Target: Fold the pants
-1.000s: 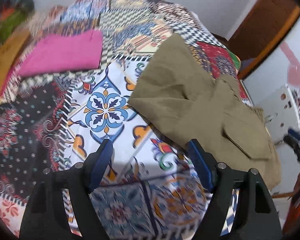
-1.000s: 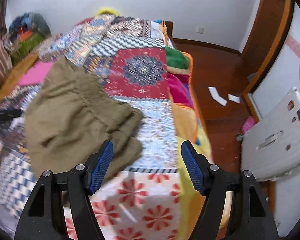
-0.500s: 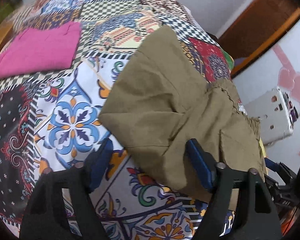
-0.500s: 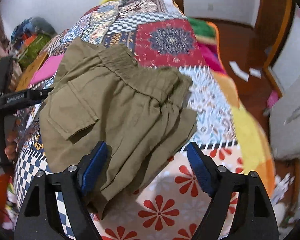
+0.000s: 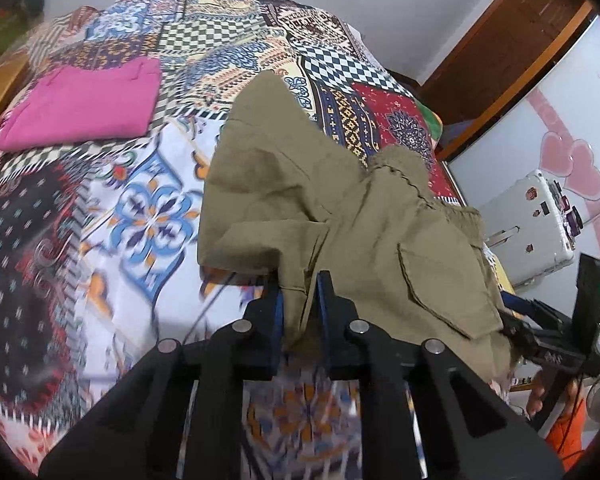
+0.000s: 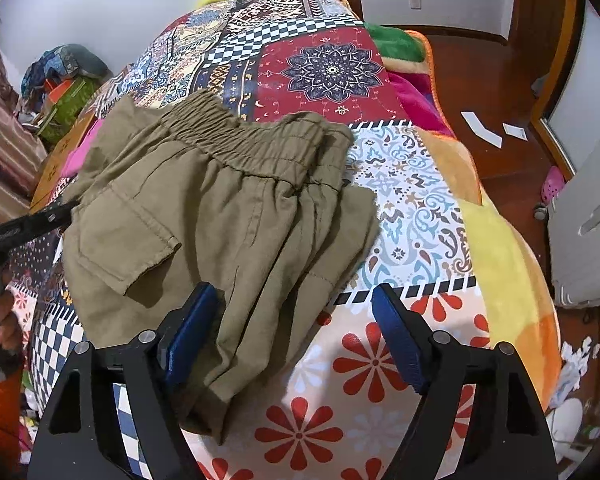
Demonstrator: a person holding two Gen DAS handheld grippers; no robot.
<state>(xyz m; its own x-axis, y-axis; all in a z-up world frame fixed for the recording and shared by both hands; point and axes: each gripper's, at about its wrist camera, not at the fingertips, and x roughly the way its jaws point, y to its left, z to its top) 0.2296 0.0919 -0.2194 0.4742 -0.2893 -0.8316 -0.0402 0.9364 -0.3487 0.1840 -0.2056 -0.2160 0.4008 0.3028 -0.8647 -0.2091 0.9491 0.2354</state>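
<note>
Olive-green pants [image 5: 340,208] lie loosely bunched on a patchwork bed cover [image 5: 148,216]. My left gripper [image 5: 300,296] is shut on the near edge of the pants fabric and lifts it slightly. In the right wrist view the pants [image 6: 220,200] show an elastic waistband at the top and a flap pocket at left. My right gripper [image 6: 296,320] is open, low over the pants' near edge, with the left finger above the fabric and the right finger over the cover. The right gripper also shows at the right edge of the left wrist view [image 5: 548,332].
A folded pink garment [image 5: 84,108] lies on the far left of the bed. The bed edge with a yellow-orange blanket [image 6: 500,260] drops to a wooden floor at right. A white case [image 5: 528,220] stands beside the bed. Clutter [image 6: 60,80] sits by the wall.
My left gripper has closed on the pants' edge, having been open before. My right gripper has moved in lower and closer over the pants, still open.
</note>
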